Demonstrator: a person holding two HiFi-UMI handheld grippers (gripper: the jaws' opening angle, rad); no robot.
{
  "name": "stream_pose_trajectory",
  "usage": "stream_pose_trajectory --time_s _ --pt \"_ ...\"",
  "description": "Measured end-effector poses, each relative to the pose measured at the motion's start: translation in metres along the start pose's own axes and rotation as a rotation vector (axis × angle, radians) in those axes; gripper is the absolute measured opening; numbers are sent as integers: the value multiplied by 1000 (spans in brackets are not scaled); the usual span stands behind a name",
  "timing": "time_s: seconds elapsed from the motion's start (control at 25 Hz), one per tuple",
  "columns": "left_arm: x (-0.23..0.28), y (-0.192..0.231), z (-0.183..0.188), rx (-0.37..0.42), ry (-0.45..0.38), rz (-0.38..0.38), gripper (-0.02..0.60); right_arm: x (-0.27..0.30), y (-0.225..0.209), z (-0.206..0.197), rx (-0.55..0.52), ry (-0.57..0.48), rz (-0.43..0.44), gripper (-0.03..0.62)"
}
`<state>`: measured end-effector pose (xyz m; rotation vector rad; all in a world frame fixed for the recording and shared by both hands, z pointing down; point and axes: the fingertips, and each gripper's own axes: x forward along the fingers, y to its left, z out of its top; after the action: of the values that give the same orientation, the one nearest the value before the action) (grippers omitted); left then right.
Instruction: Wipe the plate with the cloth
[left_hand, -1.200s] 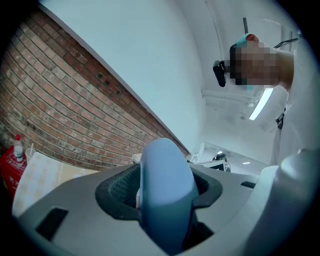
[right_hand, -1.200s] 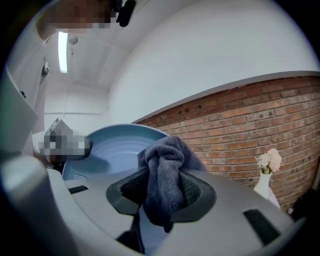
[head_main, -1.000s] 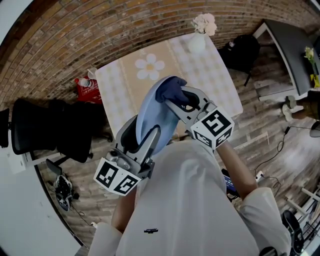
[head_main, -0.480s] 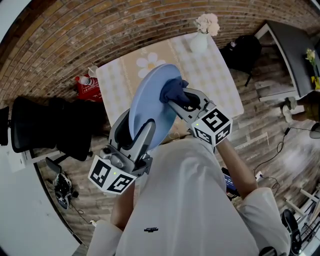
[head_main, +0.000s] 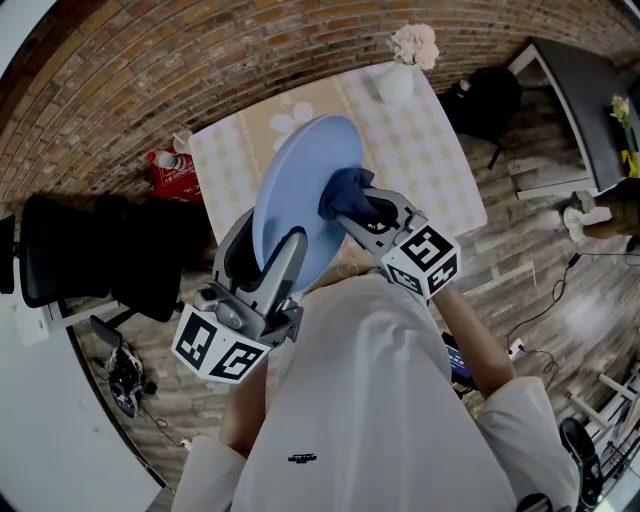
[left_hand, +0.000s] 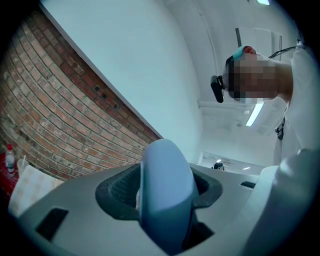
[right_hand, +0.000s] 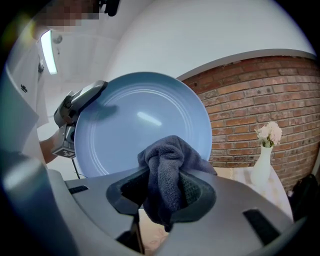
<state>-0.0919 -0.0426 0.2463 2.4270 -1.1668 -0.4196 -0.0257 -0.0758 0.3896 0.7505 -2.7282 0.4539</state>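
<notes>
A light blue plate (head_main: 300, 195) is held up on edge above the table, its rim clamped in my left gripper (head_main: 285, 262). In the left gripper view the plate's edge (left_hand: 164, 195) fills the gap between the jaws. My right gripper (head_main: 358, 208) is shut on a dark blue cloth (head_main: 345, 190), which presses against the plate's face. The right gripper view shows the cloth (right_hand: 167, 172) bunched between the jaws, touching the lower part of the plate (right_hand: 135, 125).
Below stands a table (head_main: 440, 160) with a checked cloth and a daisy print. A white vase with flowers (head_main: 400, 65) is at its far corner. A black chair (head_main: 90, 255) is at left, a red pack with a bottle (head_main: 170, 172) by the brick wall.
The plate has swung up and turned its face more toward the right gripper. The cloth has slid from the plate's top rim down onto its face. The left gripper has dropped a little leftward.
</notes>
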Motion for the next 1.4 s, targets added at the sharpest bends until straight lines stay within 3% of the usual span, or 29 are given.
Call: stream_pose_trajectory --time_s 0.4,0.96,1.16,1.4 --pt "0 22 -2 -23 1 35 242 -10 18 -11 -36 46 41 143" --pt "-1 20 -22 -53 63 5 242 -4 45 85 -156 -141 119 143" --pt "-4 13 -33 -63 105 -22 242 -4 58 125 -196 -271 142 143" --pt "0 7 -31 -11 137 -47 242 -3 58 121 -205 -254 149 143"
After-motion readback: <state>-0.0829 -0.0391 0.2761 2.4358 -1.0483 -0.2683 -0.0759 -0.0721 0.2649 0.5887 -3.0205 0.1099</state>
